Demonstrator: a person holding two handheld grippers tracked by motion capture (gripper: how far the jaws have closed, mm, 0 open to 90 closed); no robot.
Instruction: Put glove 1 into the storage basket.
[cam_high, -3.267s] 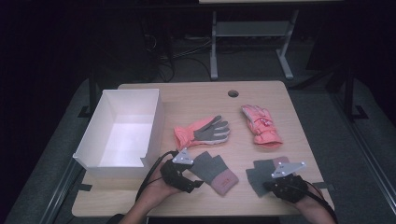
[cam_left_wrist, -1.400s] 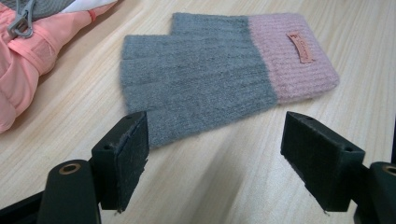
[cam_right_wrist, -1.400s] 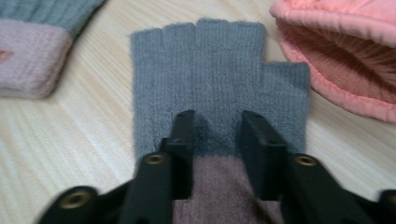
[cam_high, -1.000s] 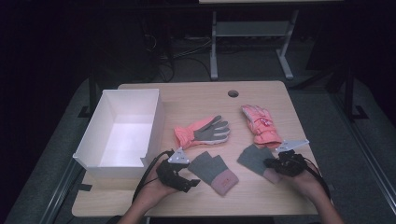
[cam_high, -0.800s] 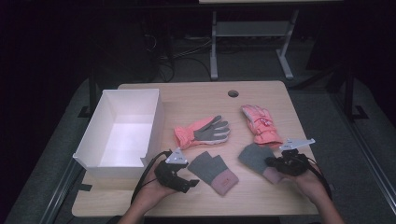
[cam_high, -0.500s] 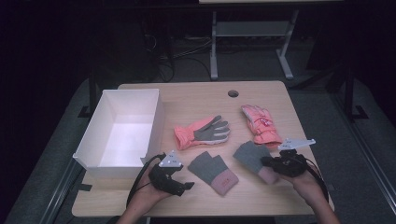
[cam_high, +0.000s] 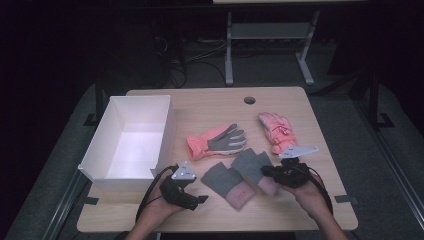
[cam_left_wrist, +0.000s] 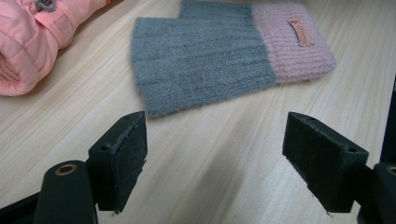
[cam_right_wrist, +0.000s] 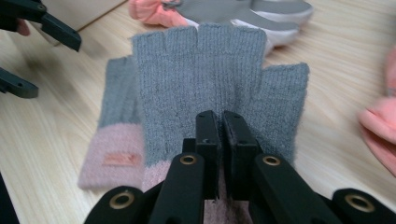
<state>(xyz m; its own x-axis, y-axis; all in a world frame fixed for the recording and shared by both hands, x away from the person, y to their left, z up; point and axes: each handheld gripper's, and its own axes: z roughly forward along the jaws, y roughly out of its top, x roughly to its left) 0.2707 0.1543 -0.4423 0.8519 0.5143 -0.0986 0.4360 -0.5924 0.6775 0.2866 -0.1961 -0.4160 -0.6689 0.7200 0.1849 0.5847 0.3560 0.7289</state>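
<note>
Farthest left on the table (cam_high: 300, 105) stands the white box (cam_high: 115, 170). Just right of the box's near corner, the left gripper (cam_high: 200, 199) rests low over the wood, its jaws spread wide with nothing between them; in the left gripper view bare tabletop lies between the pads (cam_left_wrist: 123, 161). Further right of the box lies a flat grey mitten with a pink cuff (cam_high: 227, 184). Its twin, the second grey mitten (cam_high: 252, 165), overlaps it on the side away from the box, pinched at the pink cuff by the right gripper (cam_high: 267, 174), whose jaws are clamped tight on the knit. Behind them, right of the box, lie a coral-and-grey glove (cam_high: 215, 141) and a pink ski glove (cam_high: 276, 131).
</note>
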